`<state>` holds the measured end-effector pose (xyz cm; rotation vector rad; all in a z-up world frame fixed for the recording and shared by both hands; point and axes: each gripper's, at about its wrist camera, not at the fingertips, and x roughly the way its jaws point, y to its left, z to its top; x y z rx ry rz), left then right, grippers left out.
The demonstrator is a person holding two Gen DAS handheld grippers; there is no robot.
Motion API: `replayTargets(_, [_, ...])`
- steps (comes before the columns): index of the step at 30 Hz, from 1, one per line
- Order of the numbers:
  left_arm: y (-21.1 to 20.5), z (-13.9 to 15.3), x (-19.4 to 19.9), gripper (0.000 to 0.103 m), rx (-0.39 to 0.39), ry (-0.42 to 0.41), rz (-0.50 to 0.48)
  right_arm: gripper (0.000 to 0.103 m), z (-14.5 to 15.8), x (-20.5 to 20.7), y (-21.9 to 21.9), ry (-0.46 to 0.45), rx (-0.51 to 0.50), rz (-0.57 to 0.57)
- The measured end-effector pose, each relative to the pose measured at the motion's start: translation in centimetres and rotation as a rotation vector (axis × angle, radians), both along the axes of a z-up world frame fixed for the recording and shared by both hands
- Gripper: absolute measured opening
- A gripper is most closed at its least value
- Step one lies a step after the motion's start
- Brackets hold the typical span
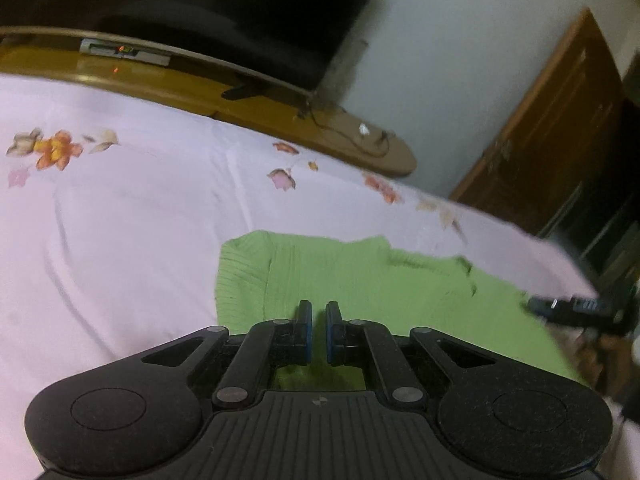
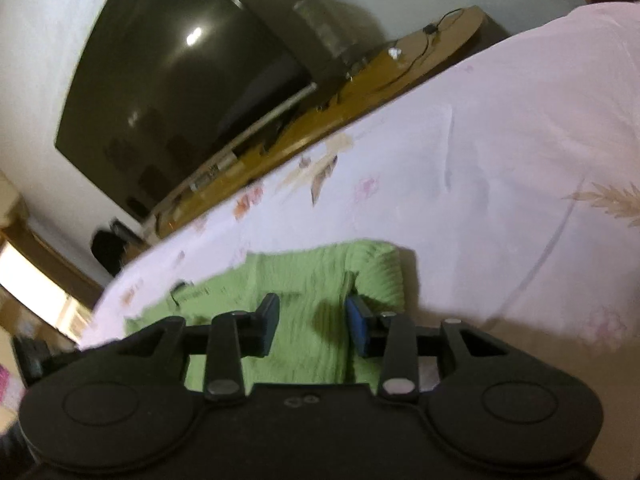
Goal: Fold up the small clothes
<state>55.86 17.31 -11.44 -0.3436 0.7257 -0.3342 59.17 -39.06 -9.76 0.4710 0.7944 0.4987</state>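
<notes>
A light green ribbed knit garment point(image 1: 372, 280) lies partly folded on a pale pink flowered bedsheet point(image 1: 120, 220). My left gripper point(image 1: 319, 316) hovers just over the garment's near part with its jaws shut and no cloth visible between the blue pads. In the right wrist view the same garment point(image 2: 308, 276) lies under my right gripper point(image 2: 314, 312). Its jaws stand open with a wide gap, and only the cloth below shows through it. A rolled green edge point(image 2: 380, 276) sits beside the right finger. The right gripper's dark fingers point(image 1: 576, 306) enter the left wrist view from the right.
Beyond the bed's far edge stands a low wooden TV stand point(image 1: 192, 84) with a large dark television point(image 2: 180, 80), a small box and loose cables point(image 1: 360, 140). A brown wooden cabinet point(image 1: 560, 128) is at the right. The sheet point(image 2: 500, 160) stretches wide around the garment.
</notes>
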Motion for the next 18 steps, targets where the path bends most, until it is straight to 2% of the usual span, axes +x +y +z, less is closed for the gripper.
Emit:
replayTargets(3, [-0.6, 0.1, 0.2, 0.004, 0.045, -0.001, -0.024, 0.031, 0.4, 0.4, 0.6, -0.015, -0.051, 0.012])
replayTargets(7, [-1.1, 0.2, 0.6, 0.004, 0.056, 0.012, -0.052, 0.024, 1.2, 0.5, 2.2, -0.054, -0.132, 0.082])
replayTargets(9, [-1.3, 0.1, 0.9, 0.004, 0.05, 0.017, -0.064, 0.011, 1.1, 1.0, 2.8, -0.053, -0.159, 0.091])
replayTargets(11, [-1.5, -0.1, 1.1, 0.003, 0.052, 0.021, -0.07, 0.006, 1.0, 1.1, 2.9, -0.05, -0.172, 0.091])
replayTargets(14, [-1.7, 0.0, 0.8, 0.0, 0.043, -0.025, -0.077, 0.005, 1.2, 1.0, 2.8, -0.076, -0.186, 0.085])
replayTargets(18, [-1.0, 0.9, 0.4, 0.0, 0.012, -0.083, -0.044, 0.005, 2.2, 0.5, 2.7, -0.156, -0.202, 0.068])
